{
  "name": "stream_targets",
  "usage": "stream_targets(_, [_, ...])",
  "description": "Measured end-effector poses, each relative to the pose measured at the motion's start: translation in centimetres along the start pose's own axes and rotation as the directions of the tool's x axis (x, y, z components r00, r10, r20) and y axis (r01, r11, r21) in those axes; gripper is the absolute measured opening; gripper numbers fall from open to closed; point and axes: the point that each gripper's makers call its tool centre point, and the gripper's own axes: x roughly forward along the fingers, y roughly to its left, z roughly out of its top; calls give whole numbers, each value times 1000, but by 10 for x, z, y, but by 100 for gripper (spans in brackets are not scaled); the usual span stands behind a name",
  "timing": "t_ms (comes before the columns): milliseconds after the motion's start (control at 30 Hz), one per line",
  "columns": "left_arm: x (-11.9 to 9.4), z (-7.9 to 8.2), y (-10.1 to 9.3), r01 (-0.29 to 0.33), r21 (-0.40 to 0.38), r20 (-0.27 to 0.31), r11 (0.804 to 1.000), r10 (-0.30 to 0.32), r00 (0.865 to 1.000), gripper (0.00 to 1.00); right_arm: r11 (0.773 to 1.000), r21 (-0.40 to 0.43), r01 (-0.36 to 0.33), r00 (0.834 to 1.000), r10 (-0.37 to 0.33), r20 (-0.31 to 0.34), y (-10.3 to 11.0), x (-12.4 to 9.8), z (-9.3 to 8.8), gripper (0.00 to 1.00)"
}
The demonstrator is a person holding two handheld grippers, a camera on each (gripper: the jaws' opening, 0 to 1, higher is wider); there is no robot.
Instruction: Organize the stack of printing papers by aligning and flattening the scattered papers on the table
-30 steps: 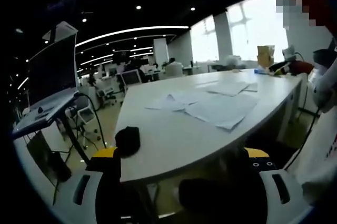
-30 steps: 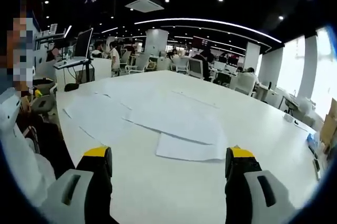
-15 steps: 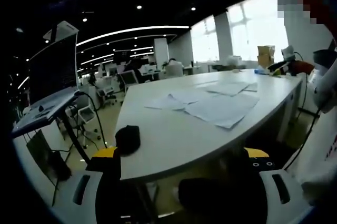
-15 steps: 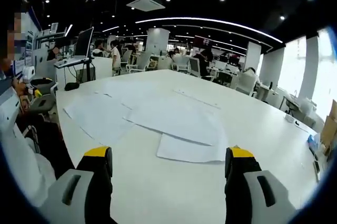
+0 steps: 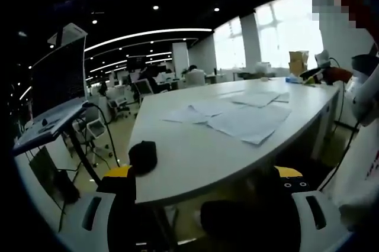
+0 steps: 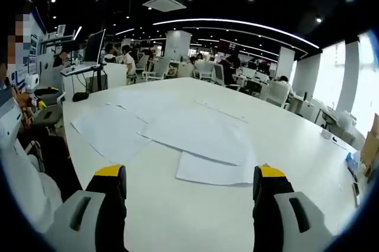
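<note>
The right gripper (image 6: pixel 188 190) is hovering over the white table (image 6: pixel 195 216), jaws spread wide and gripping nothing. Just beyond it, the printing papers (image 6: pixel 195 139) are lying scattered and overlapping. The left gripper (image 5: pixel 204 190), likewise wide apart and empty, is hanging off the table's edge beside a black object (image 5: pixel 143 156).
</note>
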Motion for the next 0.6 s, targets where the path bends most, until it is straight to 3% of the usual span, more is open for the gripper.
stream_targets(600, [-2, -2, 2, -4, -4, -1, 1000, 4, 1000, 97, 1000, -9, -11, 1000, 11, -2, 2, 7, 5, 83])
